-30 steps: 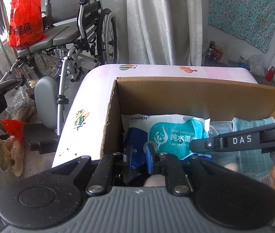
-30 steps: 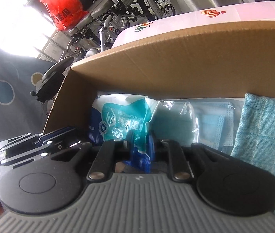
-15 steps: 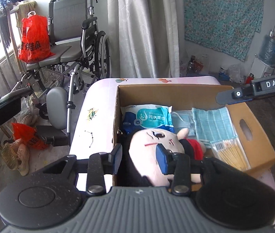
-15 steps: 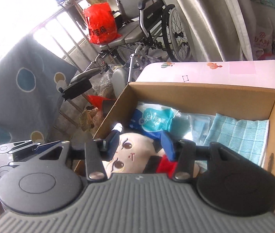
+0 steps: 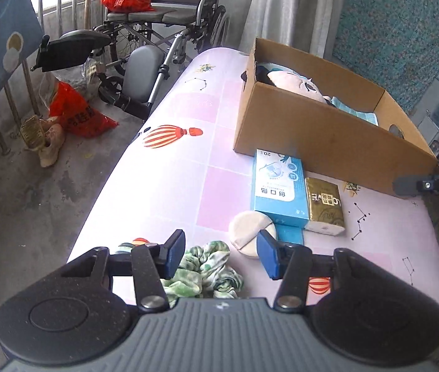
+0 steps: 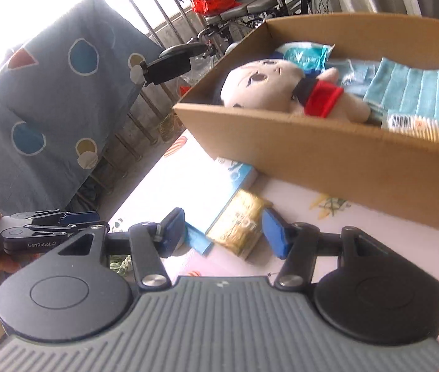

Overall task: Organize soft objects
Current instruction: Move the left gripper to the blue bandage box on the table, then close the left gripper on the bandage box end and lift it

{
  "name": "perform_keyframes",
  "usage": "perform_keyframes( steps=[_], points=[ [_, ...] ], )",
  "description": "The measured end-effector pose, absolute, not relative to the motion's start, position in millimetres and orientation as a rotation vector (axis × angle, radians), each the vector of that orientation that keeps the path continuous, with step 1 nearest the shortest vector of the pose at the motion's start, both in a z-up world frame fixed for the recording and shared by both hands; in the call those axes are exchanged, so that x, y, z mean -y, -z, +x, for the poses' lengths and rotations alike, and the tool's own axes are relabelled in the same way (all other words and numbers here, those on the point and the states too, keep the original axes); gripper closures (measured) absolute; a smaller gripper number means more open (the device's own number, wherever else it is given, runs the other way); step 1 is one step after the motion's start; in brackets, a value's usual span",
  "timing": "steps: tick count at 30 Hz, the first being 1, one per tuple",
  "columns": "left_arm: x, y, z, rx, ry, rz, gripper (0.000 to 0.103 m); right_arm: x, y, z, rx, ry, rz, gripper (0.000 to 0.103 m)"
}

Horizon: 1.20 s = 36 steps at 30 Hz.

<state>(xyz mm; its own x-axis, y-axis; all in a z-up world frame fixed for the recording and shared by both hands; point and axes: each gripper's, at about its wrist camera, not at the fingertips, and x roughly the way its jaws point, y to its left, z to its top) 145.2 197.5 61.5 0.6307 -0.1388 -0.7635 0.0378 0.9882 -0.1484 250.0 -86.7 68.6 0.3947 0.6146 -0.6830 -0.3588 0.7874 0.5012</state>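
Doll [image 5: 294, 82] body — hidden behind box wall [image 5: 328, 142]

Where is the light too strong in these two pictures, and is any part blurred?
Right wrist view: the window at upper left is blown out white, and the cardboard box looks slightly motion-blurred. Left wrist view: even light, sharp; fisheye bends the table edge.

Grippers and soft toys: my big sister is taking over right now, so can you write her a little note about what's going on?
Left gripper: open, empty, over the green-and-white scrunchie at the table's near edge.
Right gripper: open, empty, over the gold tissue pack.
In the cardboard box: plush doll, wet wipes pack, blue cloth, cotton swabs.
On the table outside the box: scrunchie, round powder puff, blue plaster box, tissue pack.
Done: doll is boxed.
Left: probably the scrunchie next, then the rest.
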Motion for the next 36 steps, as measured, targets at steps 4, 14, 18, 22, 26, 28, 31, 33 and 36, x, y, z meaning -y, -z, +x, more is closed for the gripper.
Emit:
perform_keyframes(
  steps=[4,14,18,22,26,28,31,33,36],
  points=[
    [-195,-48,135,-0.858,0.140,-0.156,0.043,73,-33,241,-1.067,-0.570,0.387,0.048],
    [-120,-8,209,-0.917,0.224,0.041,0.021,58,-19,278,-1.041,-0.468,0.407,0.040],
    [-114,9,223,-0.958,0.245,0.018,0.020,48,-4,294,-1.079,-0.440,0.368,0.032],
    [-120,14,232,-0.966,0.285,-0.048,0.030,45,11,293,-1.088,-0.432,0.313,0.033],
    [-120,14,233,-0.981,0.306,-0.053,0.031,42,10,287,-1.067,-0.413,0.245,0.034],
    [-115,14,230,-0.996,0.344,-0.058,0.031,42,10,282,-1.054,-0.400,0.193,0.034],
    [-97,12,221,-1.004,0.352,-0.021,0.031,53,10,276,-1.054,-0.379,0.190,0.034],
    [-91,12,218,-1.020,0.362,-0.035,0.031,64,11,272,-1.053,-0.370,0.193,0.034],
    [-83,11,208,-1.030,0.385,-0.042,0.031,80,12,266,-1.046,-0.351,0.194,0.034]
  ],
)
